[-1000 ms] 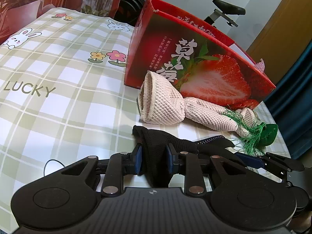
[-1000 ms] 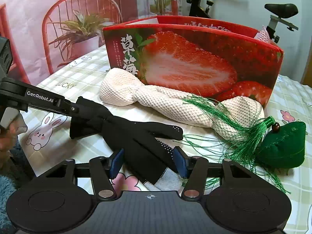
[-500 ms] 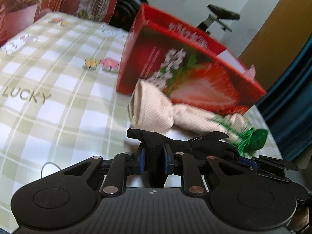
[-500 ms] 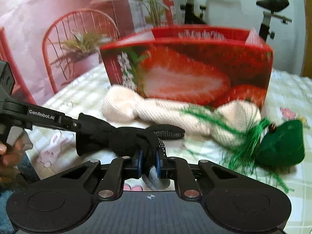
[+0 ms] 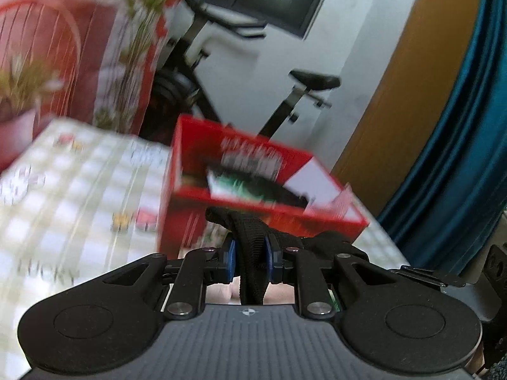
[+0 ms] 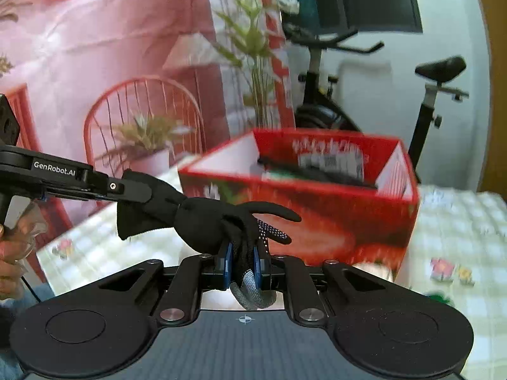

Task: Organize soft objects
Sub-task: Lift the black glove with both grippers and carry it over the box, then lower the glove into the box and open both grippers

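Checked tablecloth (image 6: pixel 459 221) behind — black dotted glove (image 6: pixel 209 218) stretched between both tools.

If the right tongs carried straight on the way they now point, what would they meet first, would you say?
Probably the near wall of the red strawberry box, which lies straight ahead of the right tongs holding the black glove; blur leaves the depth uncertain.

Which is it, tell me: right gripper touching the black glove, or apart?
Touching. The right wrist view shows the right gripper with both blue pads pressed onto the black glove.
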